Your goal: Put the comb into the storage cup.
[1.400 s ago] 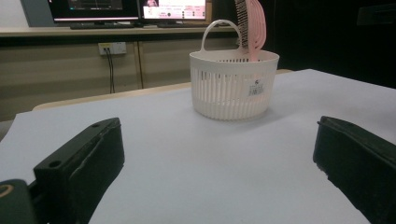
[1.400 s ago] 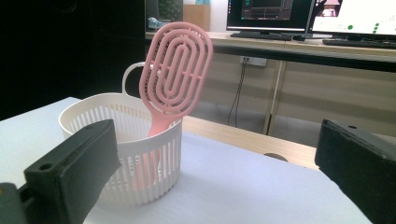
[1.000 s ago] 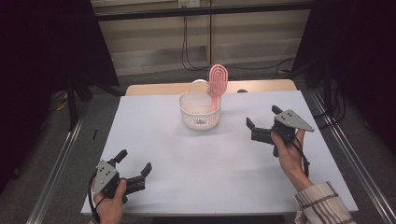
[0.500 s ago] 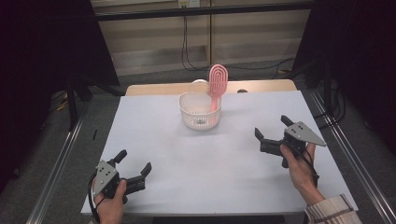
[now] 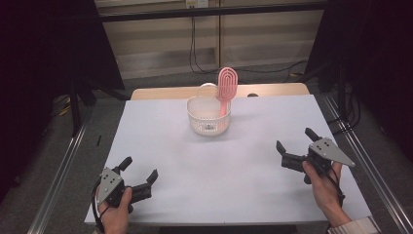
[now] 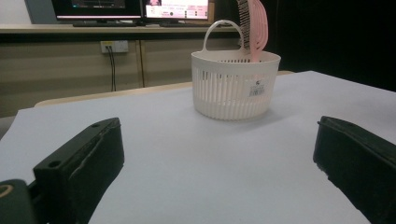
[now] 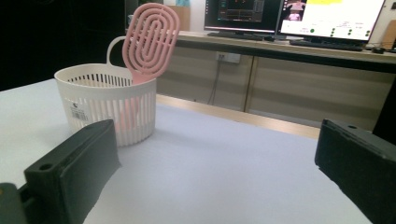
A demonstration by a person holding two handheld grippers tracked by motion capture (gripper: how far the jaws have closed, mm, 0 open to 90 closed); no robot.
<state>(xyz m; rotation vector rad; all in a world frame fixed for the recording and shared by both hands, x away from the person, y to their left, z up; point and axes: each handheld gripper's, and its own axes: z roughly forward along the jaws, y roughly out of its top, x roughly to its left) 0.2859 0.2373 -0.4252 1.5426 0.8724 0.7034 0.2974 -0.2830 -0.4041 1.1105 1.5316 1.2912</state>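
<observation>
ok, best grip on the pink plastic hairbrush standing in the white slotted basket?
Probably the oval slotted head of the pink plastic hairbrush, taken from above. It stands clear above the rim of the white slotted plastic basket, leaning at the right side, while its handle sits inside. The open right hand-held gripper is on that side.

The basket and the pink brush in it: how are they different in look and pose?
The basket is white, round and slatted, and stands upright on the table. The pink brush is a flat oval with open loops, and leans on the basket's rim, its head well above it. The basket holds; the brush is held. Both look like plastic.
</observation>
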